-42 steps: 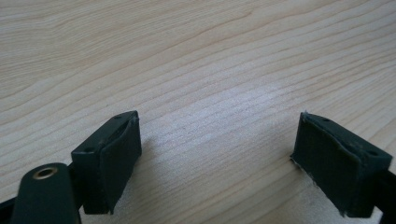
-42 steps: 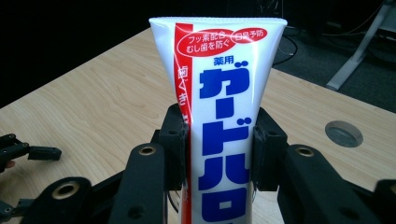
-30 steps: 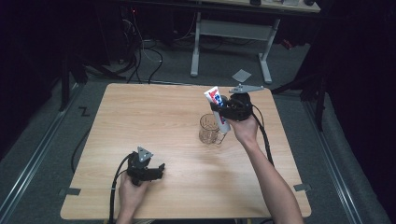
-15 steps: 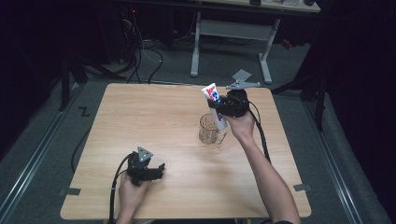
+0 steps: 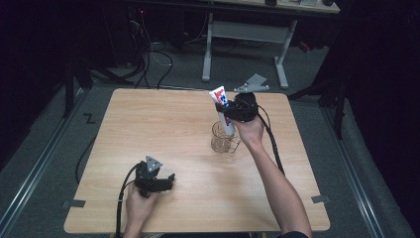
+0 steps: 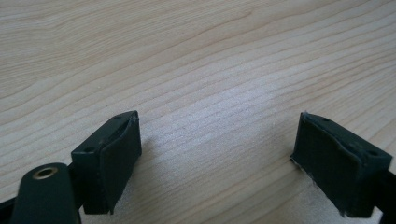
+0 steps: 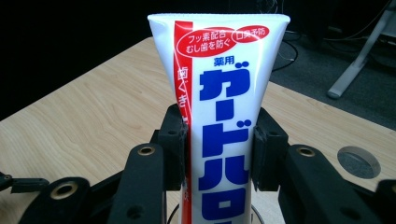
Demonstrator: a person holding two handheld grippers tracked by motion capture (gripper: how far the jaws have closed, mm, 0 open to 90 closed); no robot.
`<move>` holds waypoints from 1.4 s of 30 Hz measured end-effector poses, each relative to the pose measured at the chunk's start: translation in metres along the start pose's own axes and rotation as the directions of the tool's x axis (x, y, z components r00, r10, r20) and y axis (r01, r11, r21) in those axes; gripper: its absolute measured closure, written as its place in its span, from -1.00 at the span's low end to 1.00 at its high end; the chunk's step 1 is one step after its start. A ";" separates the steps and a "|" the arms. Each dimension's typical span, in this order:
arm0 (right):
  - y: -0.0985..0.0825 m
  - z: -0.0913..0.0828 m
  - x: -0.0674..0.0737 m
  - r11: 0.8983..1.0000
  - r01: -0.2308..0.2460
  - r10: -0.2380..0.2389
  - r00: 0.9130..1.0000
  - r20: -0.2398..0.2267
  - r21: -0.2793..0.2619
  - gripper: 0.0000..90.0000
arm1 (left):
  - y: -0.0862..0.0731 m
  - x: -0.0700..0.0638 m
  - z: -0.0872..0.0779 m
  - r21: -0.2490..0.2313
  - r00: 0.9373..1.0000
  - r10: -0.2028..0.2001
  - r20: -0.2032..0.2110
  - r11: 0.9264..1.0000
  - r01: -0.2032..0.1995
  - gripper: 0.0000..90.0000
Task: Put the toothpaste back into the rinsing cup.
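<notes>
**Toothpaste tube pinched above glass cup**

Held upright: white toothpaste tube [image 5: 222, 106] with blue and red lettering, crimped end up, lower end down inside clear glass cup [image 5: 222, 138]. Clamped at mid-body between pads of right gripper [image 7: 219, 154], jaws pressed against both sides. Standing on wooden table [image 5: 163, 124], cup at roughly one o'clock from centre. Resting on table surface near seven o'clock, well apart from cup: left gripper [image 6: 217, 161], jaws spread wide, bare wood between them.
</notes>
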State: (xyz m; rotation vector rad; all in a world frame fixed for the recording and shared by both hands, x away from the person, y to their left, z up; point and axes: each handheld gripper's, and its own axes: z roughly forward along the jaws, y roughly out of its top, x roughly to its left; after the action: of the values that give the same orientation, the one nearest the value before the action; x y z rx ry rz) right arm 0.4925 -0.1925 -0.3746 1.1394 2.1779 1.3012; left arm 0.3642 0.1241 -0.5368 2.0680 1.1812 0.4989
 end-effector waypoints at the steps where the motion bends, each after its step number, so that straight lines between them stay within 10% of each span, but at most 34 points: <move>1: 0.000 0.000 0.000 1.000 0.000 0.000 1.000 0.000 0.000 0.40 | 0.000 0.000 0.000 0.000 1.000 0.000 0.000 1.000 0.000 -0.66; 42: -0.008 0.026 0.000 0.997 0.025 -0.027 0.999 0.030 0.067 0.38 | 0.000 0.000 0.000 0.000 1.000 0.001 -0.001 1.000 -0.001 -0.66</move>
State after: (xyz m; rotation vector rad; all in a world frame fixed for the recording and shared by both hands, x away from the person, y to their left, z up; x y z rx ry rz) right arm 0.5057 -0.1796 -0.3949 1.1445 2.2214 1.2005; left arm 0.3643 0.1241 -0.5368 2.0684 1.1810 0.4997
